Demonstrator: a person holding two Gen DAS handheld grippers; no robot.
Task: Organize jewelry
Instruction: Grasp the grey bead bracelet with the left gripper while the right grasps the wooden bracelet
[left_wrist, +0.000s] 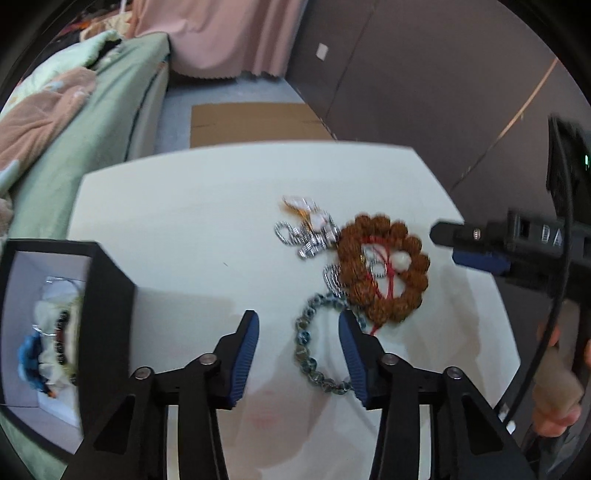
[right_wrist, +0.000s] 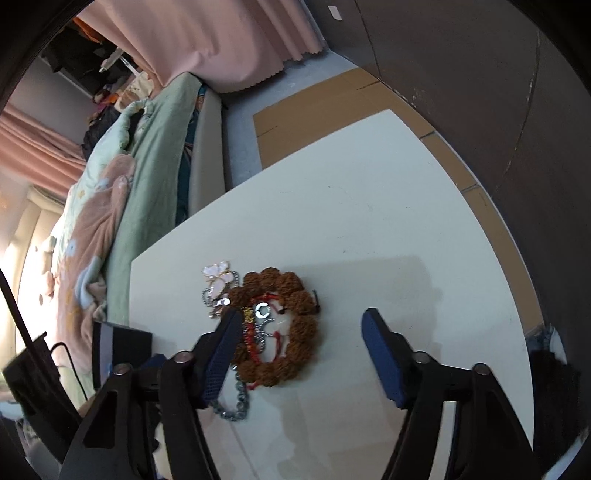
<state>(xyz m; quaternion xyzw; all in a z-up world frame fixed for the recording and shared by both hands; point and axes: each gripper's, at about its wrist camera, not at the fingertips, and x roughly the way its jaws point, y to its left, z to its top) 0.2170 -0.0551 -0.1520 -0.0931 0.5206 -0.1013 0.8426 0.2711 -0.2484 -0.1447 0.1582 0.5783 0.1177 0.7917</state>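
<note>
Jewelry heap (left_wrist: 369, 266) on the table (left_wrist: 184, 221), box (left_wrist: 66, 332) (already part-filled) at its left edge.

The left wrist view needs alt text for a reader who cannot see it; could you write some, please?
The open left gripper hovers over a grey-blue bead bracelet on a white table, beside a brown bead bracelet and silver chains. An open black box stands left.

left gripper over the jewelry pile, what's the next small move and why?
Probably lower the left gripper a little and close on the grey-blue bead bracelet. Its jaws are open and straddle that loop without touching it. The bracelet lies on the white table at the pile's near edge, so it should lift free of the brown bead bracelet.
</note>
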